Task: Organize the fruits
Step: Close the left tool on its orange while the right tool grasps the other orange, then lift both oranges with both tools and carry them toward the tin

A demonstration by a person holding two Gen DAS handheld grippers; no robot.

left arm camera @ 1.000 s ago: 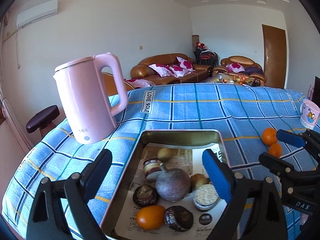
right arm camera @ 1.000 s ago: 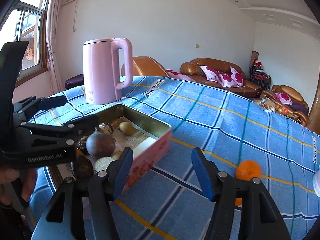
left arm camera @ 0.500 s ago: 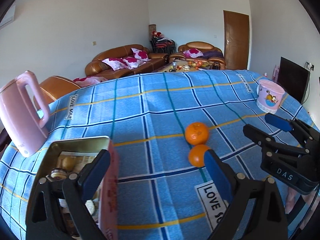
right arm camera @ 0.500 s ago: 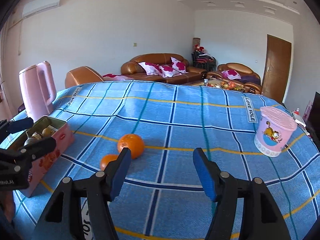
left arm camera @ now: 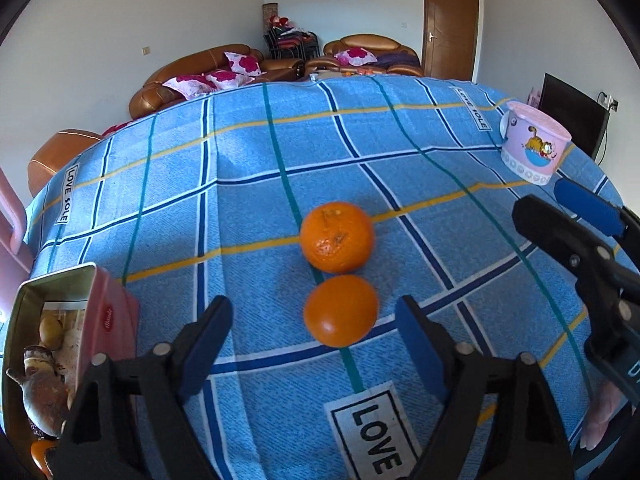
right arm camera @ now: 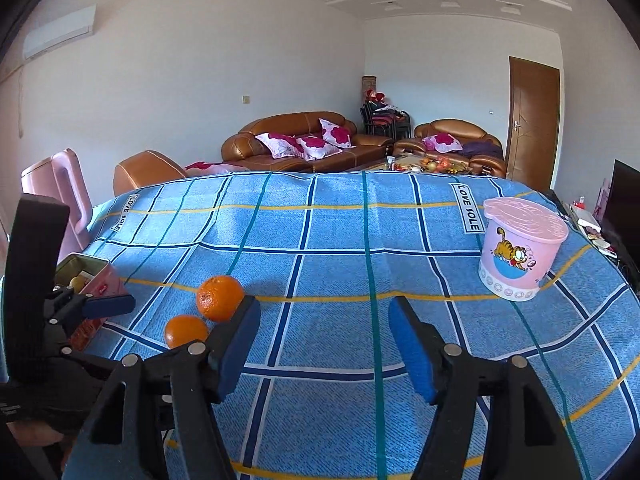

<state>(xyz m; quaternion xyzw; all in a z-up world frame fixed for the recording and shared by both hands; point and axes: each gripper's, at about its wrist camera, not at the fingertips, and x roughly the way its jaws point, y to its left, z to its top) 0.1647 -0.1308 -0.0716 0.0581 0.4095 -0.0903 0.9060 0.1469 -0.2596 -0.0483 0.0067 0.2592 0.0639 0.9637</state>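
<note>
Oranges: in the left wrist view the nearer orange (left arm camera: 340, 310) lay on the checked tabletop (left arm camera: 248, 184) touching a second orange (left arm camera: 337, 237); the left gripper (left arm camera: 314, 340) hung over it, fingers closing, not touching. Beside stood a pink tin (left arm camera: 105, 316).

In the right wrist view the right gripper (right arm camera: 324, 344) held nothing, fingers moderately apart, opening slightly, both oranges to its left.

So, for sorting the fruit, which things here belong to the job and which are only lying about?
For the job:
- near orange
- far orange
- tin with fruit already inside
- left claw, closing, near orange between its pads, not yet pressed

Lying about:
- pink tub
- kettle
- right claw, nothing in it
</note>
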